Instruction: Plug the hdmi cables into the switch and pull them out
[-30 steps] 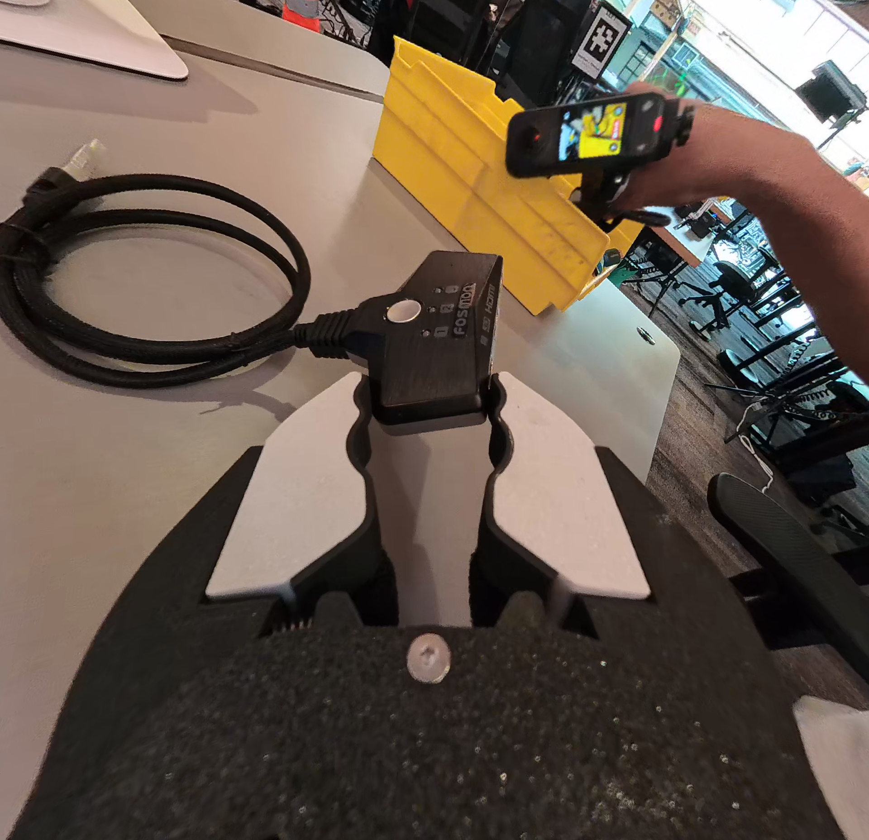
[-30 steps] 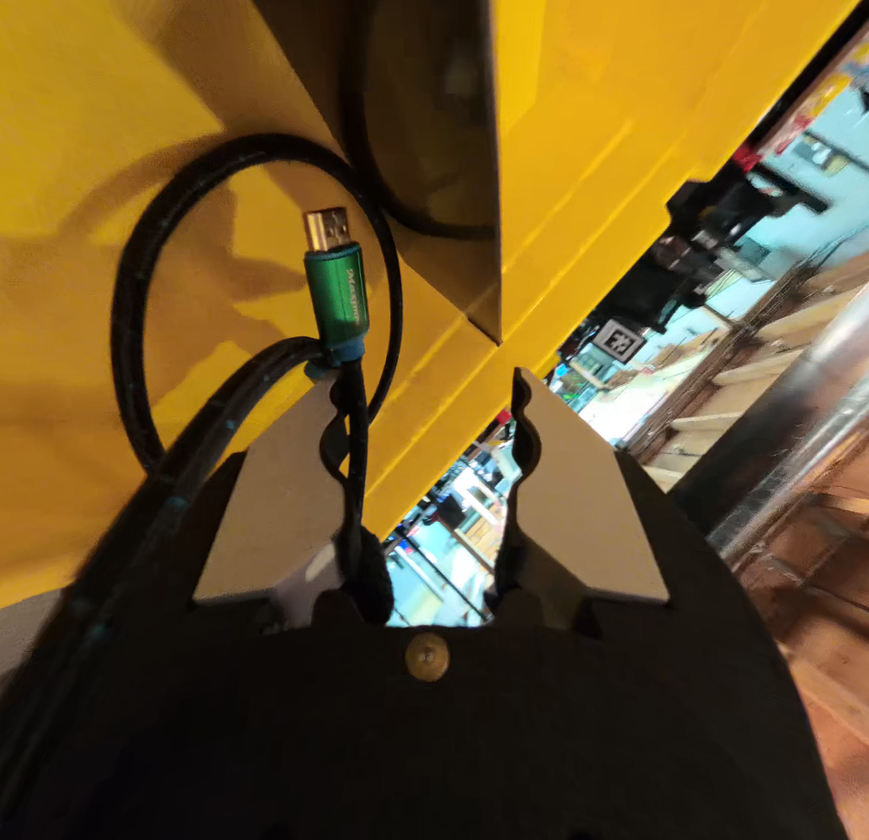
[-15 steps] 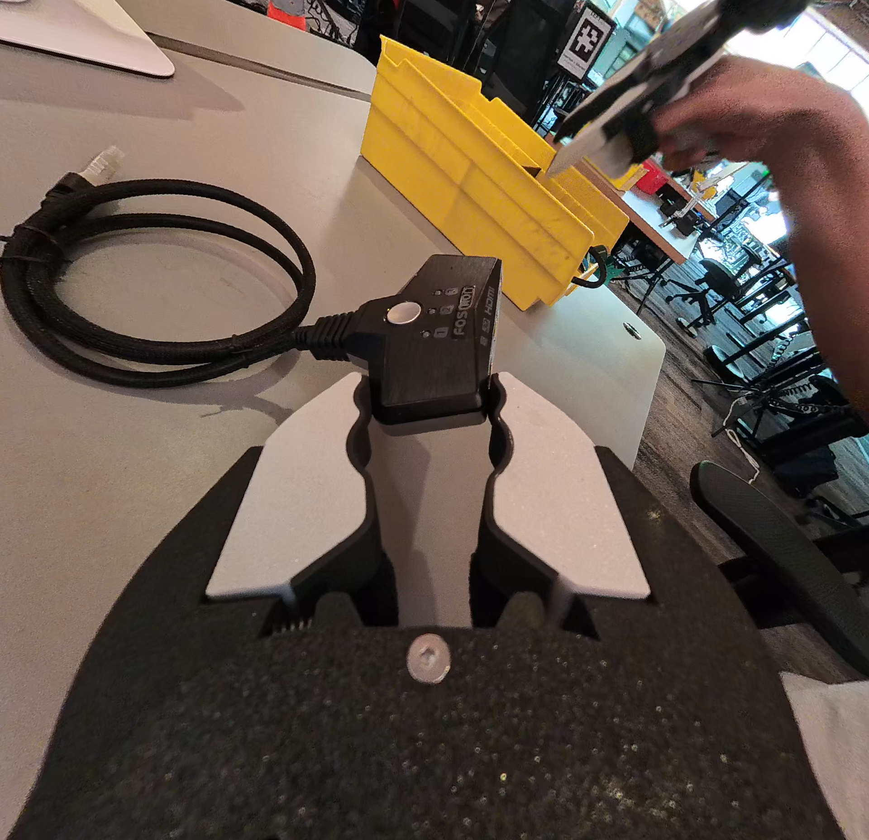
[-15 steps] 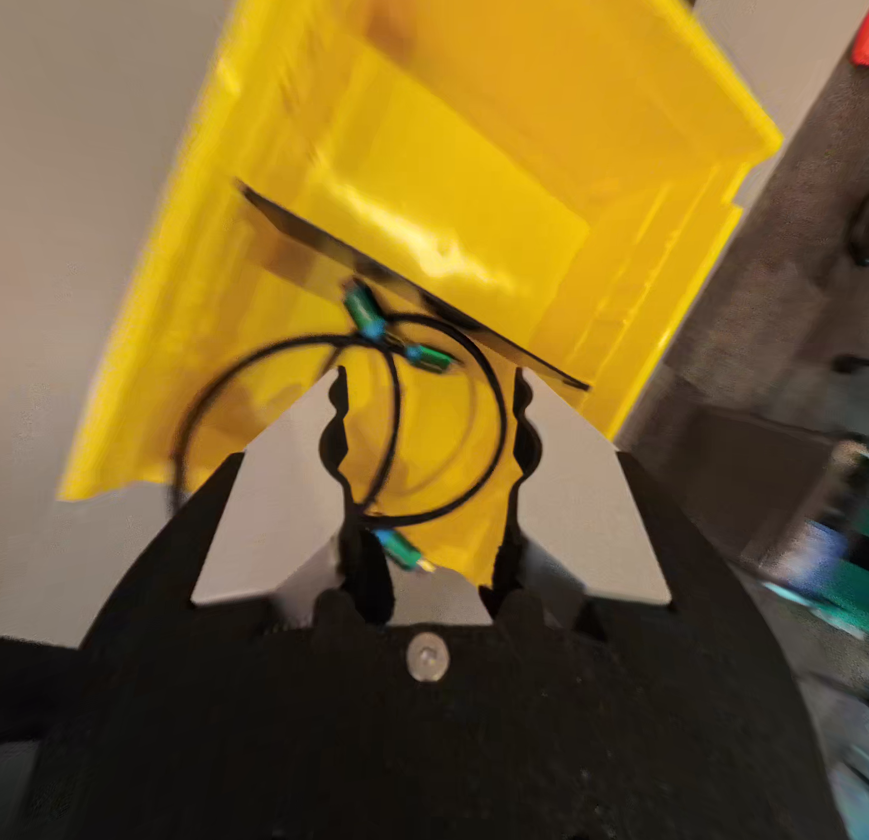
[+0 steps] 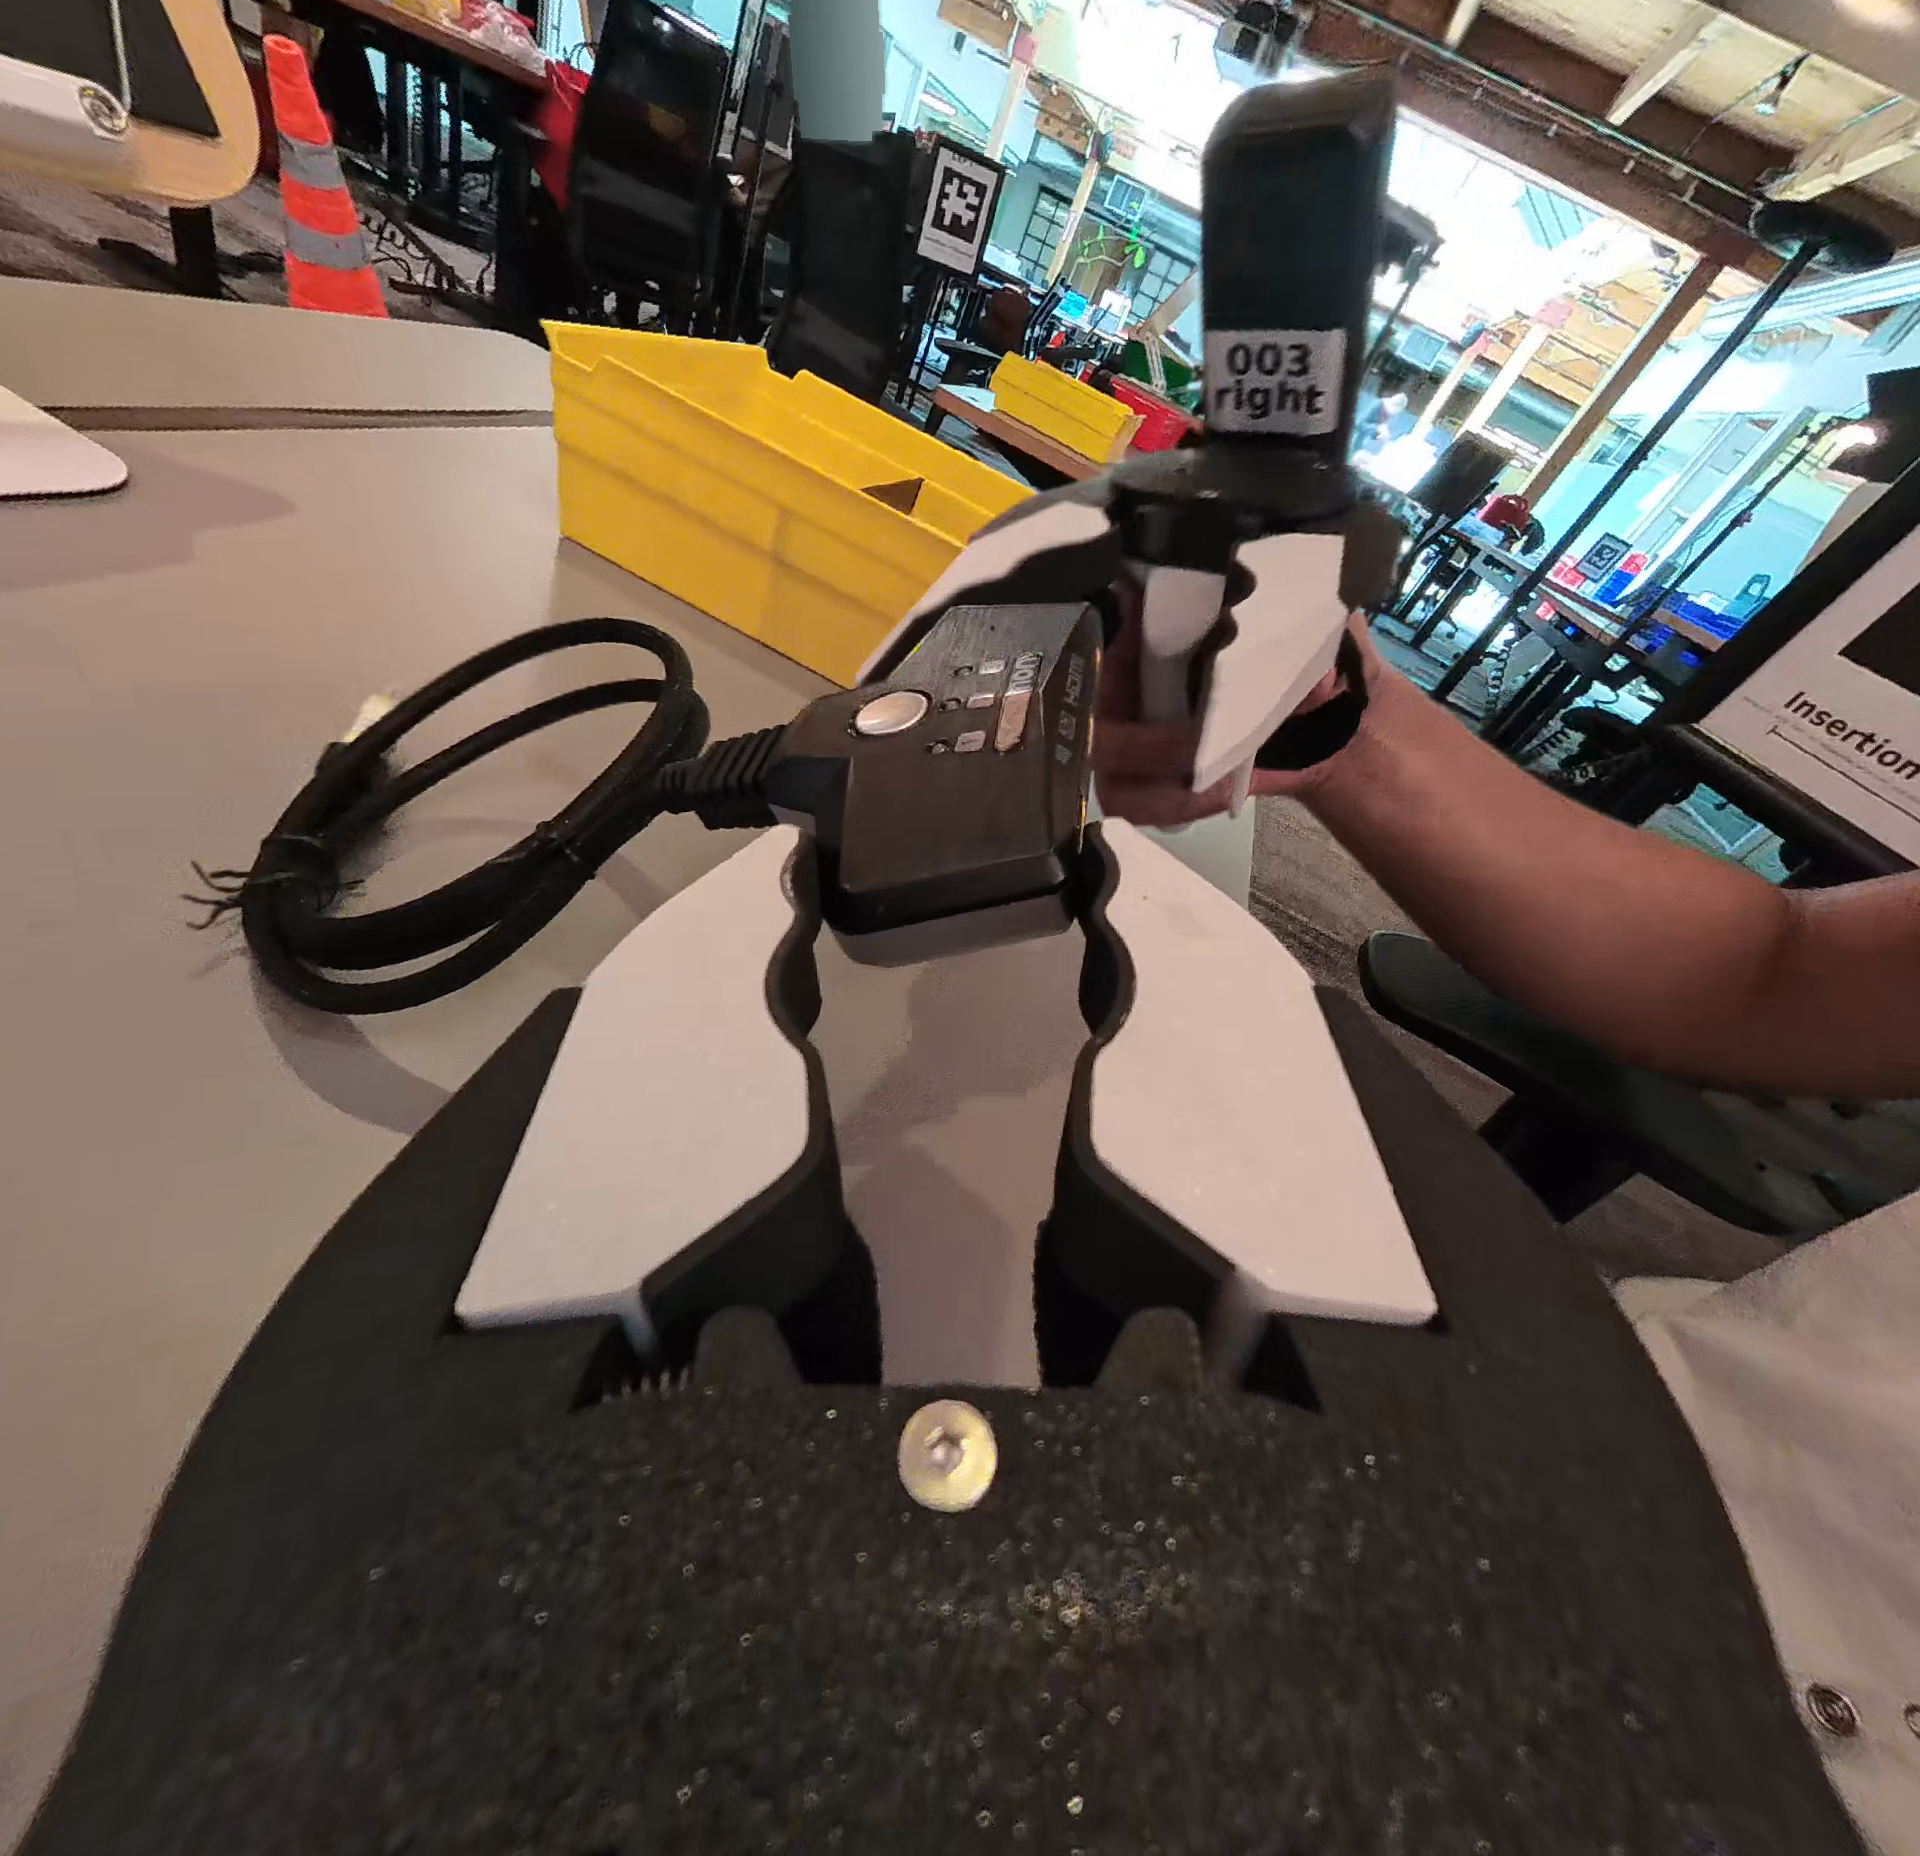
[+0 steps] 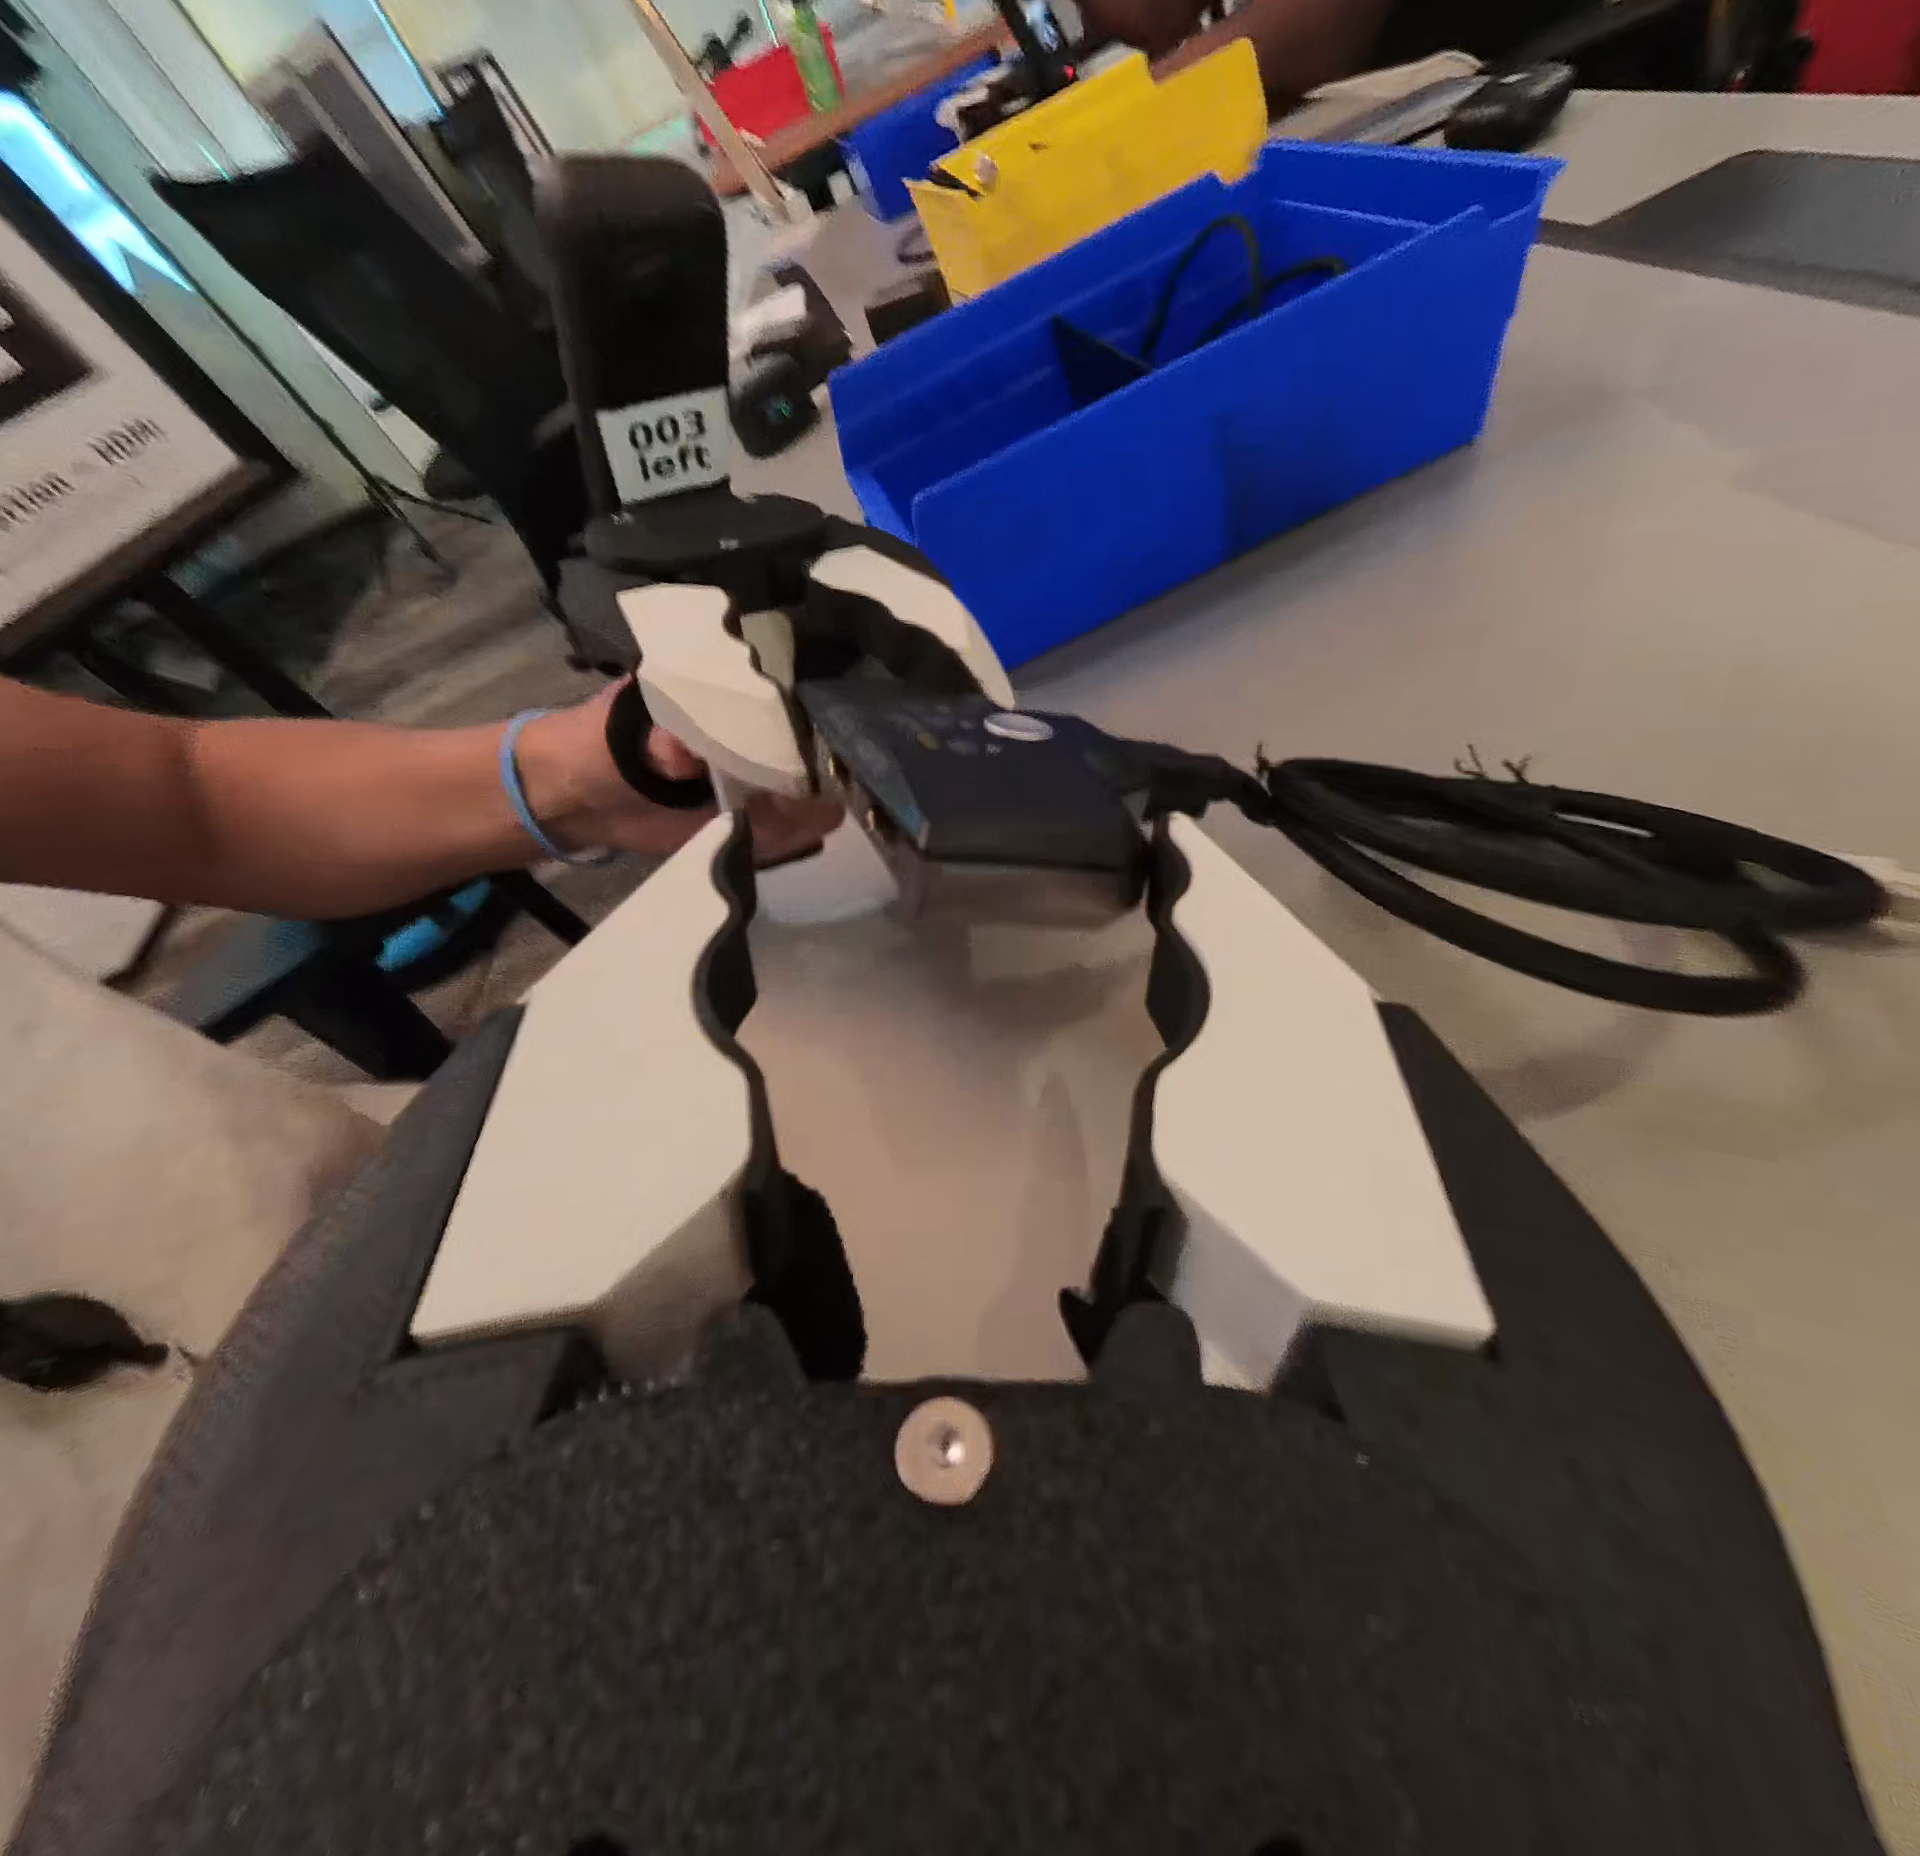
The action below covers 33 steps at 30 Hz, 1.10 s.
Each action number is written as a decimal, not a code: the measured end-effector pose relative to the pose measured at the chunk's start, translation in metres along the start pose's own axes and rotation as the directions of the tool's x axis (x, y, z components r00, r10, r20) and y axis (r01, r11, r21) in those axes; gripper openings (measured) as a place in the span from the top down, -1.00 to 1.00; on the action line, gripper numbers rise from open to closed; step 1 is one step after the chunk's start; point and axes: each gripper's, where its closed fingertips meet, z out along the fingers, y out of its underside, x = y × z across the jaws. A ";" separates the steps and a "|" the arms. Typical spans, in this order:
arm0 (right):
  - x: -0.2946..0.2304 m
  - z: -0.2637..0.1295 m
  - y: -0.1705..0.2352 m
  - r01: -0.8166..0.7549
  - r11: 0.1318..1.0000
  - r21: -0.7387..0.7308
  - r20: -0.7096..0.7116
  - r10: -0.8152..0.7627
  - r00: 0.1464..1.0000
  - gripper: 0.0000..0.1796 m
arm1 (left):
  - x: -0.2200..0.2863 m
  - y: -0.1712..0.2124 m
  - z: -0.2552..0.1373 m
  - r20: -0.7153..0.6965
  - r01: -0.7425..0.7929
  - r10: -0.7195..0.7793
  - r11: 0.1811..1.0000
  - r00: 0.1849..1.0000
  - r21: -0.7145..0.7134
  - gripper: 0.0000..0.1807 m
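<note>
The black HDMI switch [image 5: 951, 783] rests on the grey table [image 5: 208, 684]. My left gripper [image 5: 940, 876] is shut on its near end. A black braided cable [image 5: 468, 819] runs from the switch's left side and lies coiled on the table. My right gripper [image 5: 1132, 684] is at the switch's far right side, held by a hand. In the right wrist view my right gripper [image 6: 945, 850] is open and empty. The switch [image 6: 997, 783] lies just ahead of its tips, close to its right finger. The left gripper [image 6: 821, 705] holds the switch from the far left. The coiled cable [image 6: 1558, 871] lies to the right.
A yellow bin [image 5: 748, 502] stands on the table behind the switch. A blue bin [image 6: 1195, 435] with a divider and a dark cable inside stands on the other side. A black chair [image 5: 1538, 1079] is off the table's edge at the right. Left and right tips are no more than a few centimetres apart.
My right gripper has swung away from the yellow bin, dropped the thin green-tipped cable there, and come down facing the switch. My left gripper stays shut on the switch.
</note>
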 end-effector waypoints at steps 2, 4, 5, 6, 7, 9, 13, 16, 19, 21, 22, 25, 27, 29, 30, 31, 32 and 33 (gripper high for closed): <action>0.007 0.004 -0.003 -0.037 0.998 0.043 -0.002 0.037 0.999 0.35 | 0.001 0.001 0.001 0.000 -0.001 0.001 1.000 1.000 0.005 0.48; 0.008 0.003 -0.002 -0.053 0.997 0.058 0.042 0.050 0.998 0.37 | 0.000 0.001 0.002 0.008 -0.002 0.002 1.000 1.000 0.011 0.48; 0.008 0.003 -0.001 -0.062 0.996 0.062 0.056 0.058 0.997 0.38 | 0.000 0.002 0.002 0.008 -0.005 0.005 1.000 1.000 0.016 0.47; 0.008 0.003 0.000 -0.075 0.996 0.052 0.070 0.071 0.995 0.39 | 0.000 0.002 0.002 0.007 -0.011 0.011 1.000 1.000 0.024 0.48; 0.008 0.002 -0.001 -0.098 0.994 0.039 0.087 0.094 0.992 0.40 | -0.001 0.001 0.001 0.008 -0.019 0.019 0.999 1.000 0.038 0.48; 0.015 -0.004 -0.012 -0.151 0.988 0.029 0.095 0.148 0.984 0.40 | -0.004 -0.005 -0.006 0.033 -0.042 0.039 0.995 0.999 0.085 0.51; 0.038 -0.045 -0.077 -0.168 0.979 0.117 0.041 0.164 0.986 0.40 | -0.018 -0.003 -0.019 0.050 0.018 -0.023 0.995 0.998 0.094 0.72; 0.052 -0.090 -0.138 -0.173 0.962 0.210 -0.018 0.181 0.983 0.40 | -0.023 0.004 -0.018 0.019 0.106 -0.108 0.992 0.994 0.074 0.73; 0.073 -0.146 -0.186 -0.202 0.934 0.296 -0.134 0.250 0.959 0.40 | -0.026 0.015 -0.014 0.023 0.143 -0.143 0.989 0.989 0.026 0.74; 0.088 -0.181 -0.203 -0.203 0.927 0.315 -0.223 0.280 0.934 0.40 | -0.026 0.019 -0.013 0.027 0.141 -0.141 0.990 0.990 0.008 0.74; 0.099 -0.198 -0.206 -0.178 0.934 0.310 -0.300 0.273 0.914 0.41 | -0.026 0.020 -0.013 0.032 0.136 -0.136 0.991 0.990 0.007 0.75; 0.135 -0.235 -0.200 -0.131 0.949 0.287 -0.469 0.258 0.845 0.40 | -0.027 0.018 -0.014 0.039 0.124 -0.125 0.992 0.991 0.014 0.76; 0.166 -0.250 -0.183 -0.170 0.926 0.337 -0.478 0.324 0.816 0.42 | -0.027 0.017 -0.014 0.041 0.120 -0.121 0.993 0.992 0.015 0.76; 0.202 -0.258 -0.149 -0.294 0.879 0.374 -0.456 0.451 0.768 0.43 | -0.027 0.017 -0.014 0.039 0.123 -0.123 0.992 0.992 0.015 0.78; 0.216 -0.259 -0.132 -0.345 0.856 0.386 -0.446 0.501 0.742 0.43 | -0.026 0.017 -0.013 0.036 0.125 -0.125 0.992 0.991 0.013 0.78; 0.225 -0.259 -0.120 -0.387 0.831 0.399 -0.419 0.541 0.729 0.43 | -0.026 0.018 -0.012 0.033 0.127 -0.127 0.992 0.991 0.011 0.78; 0.230 -0.257 -0.111 -0.433 0.800 0.415 -0.381 0.585 0.716 0.43 | -0.025 0.018 -0.011 0.032 0.126 -0.127 0.992 0.991 0.008 0.78; 0.235 -0.256 -0.103 -0.477 0.768 0.427 -0.345 0.626 0.699 0.43 | -0.024 0.019 -0.010 0.033 0.124 -0.124 0.992 0.992 0.005 0.78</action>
